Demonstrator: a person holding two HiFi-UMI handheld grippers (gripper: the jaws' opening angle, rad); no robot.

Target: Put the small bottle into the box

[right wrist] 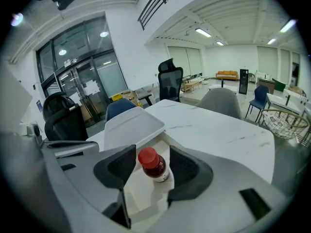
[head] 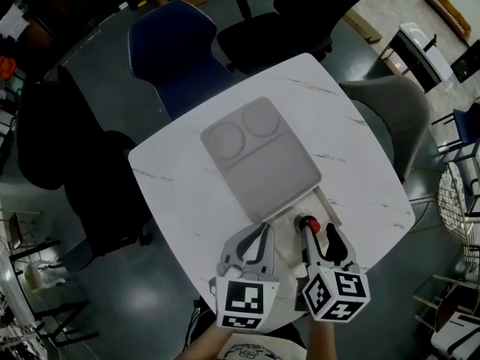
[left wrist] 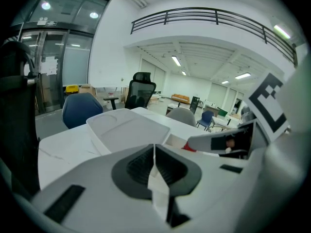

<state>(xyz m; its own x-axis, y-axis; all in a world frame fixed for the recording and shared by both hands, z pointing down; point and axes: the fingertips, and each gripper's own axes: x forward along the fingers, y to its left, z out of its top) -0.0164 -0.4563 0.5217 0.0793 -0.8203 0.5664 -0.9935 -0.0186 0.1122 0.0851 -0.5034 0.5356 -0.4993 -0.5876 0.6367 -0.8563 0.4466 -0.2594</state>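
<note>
The small bottle (head: 307, 224), dark with a red cap, stands upright inside the shallow white box (head: 328, 203) at the table's near edge. My right gripper (head: 320, 235) is open, one jaw on each side of the bottle (right wrist: 155, 168), and a gap shows on both sides. The box's grey lid (head: 262, 156) lies open and flat beyond it, with two round dents. My left gripper (head: 262, 232) is shut on nothing, just left of the box. A sliver of the red cap (left wrist: 189, 148) shows in the left gripper view behind the right gripper.
The white marble table (head: 180, 193) is small and tilted like a diamond in the head view. A blue chair (head: 176, 43), black office chairs (head: 300, 13) and a grey chair (head: 397, 111) ring its far edges.
</note>
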